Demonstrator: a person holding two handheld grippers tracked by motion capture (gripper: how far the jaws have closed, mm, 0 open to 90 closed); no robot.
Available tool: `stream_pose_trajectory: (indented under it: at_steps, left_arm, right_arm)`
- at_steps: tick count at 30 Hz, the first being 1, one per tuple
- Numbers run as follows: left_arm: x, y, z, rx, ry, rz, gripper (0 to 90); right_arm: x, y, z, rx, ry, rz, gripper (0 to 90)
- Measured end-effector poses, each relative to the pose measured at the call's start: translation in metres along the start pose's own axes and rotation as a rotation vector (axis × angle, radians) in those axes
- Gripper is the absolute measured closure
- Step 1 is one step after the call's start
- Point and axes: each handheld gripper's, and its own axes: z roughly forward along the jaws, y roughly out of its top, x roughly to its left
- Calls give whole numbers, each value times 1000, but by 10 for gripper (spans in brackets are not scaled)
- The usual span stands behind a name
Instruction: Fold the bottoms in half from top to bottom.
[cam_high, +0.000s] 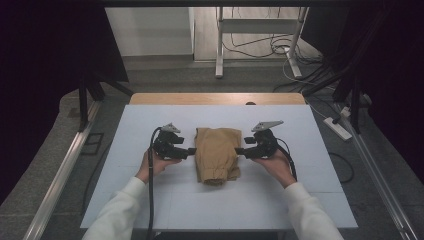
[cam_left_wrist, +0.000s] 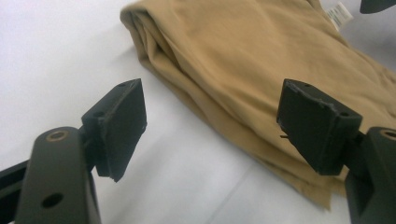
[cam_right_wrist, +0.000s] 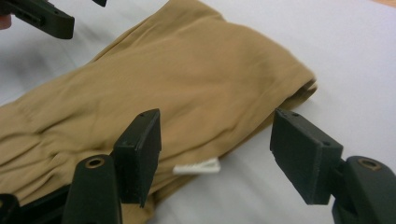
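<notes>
A folded tan garment (cam_high: 217, 155) lies in the middle of the white table top (cam_high: 150, 200). My left gripper (cam_high: 191, 150) points at its left edge, and my right gripper (cam_high: 239, 150) points at its right edge. In the left gripper view the left gripper (cam_left_wrist: 212, 100) is open, its pads apart just short of the garment's (cam_left_wrist: 243, 56) folded edge. In the right gripper view the right gripper (cam_right_wrist: 217, 126) is open over the garment's (cam_right_wrist: 187, 79) edge, near a small white tag (cam_right_wrist: 196, 166). Neither gripper's pads press on the cloth.
The white top ends in a wooden strip (cam_high: 217, 98) at the far side. Beyond it stands a desk frame (cam_high: 219, 45) with cables on the floor. A power strip (cam_high: 338, 128) lies on the floor at the right. Dark curtains hang on both sides.
</notes>
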Motion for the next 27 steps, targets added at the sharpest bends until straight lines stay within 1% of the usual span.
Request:
stream_pose_trajectory:
  at_steps: [2,5,8,13,16,20,24,27]
  left_arm:
    - [-2,-5,-2,5,-1,0,236]
    - [-5,-14,-5,14,-16,-1,233]
    - [-11,-20,-8,19,-15,9,233]
    - [-16,-30,-16,4,-12,0,234]
    - [-19,-38,-20,13,-14,1,235]
    - [-24,-52,-27,23,-8,4,232]
    - [-26,-64,-35,26,-13,-9,233]
    - [-28,-71,-42,29,-7,-16,232]
  right_arm:
    - [4,-4,-4,5,-3,-6,340]
    - [9,-11,-10,8,-3,-14,337]
    - [11,-19,-17,11,2,-9,335]
    - [16,-35,-28,31,-3,-9,333]
    - [19,-46,-35,45,-7,-10,332]
    - [22,-59,-46,45,-14,-1,333]
    - [23,-72,-57,51,-23,-2,332]
    - [22,-80,-64,54,-29,6,331]
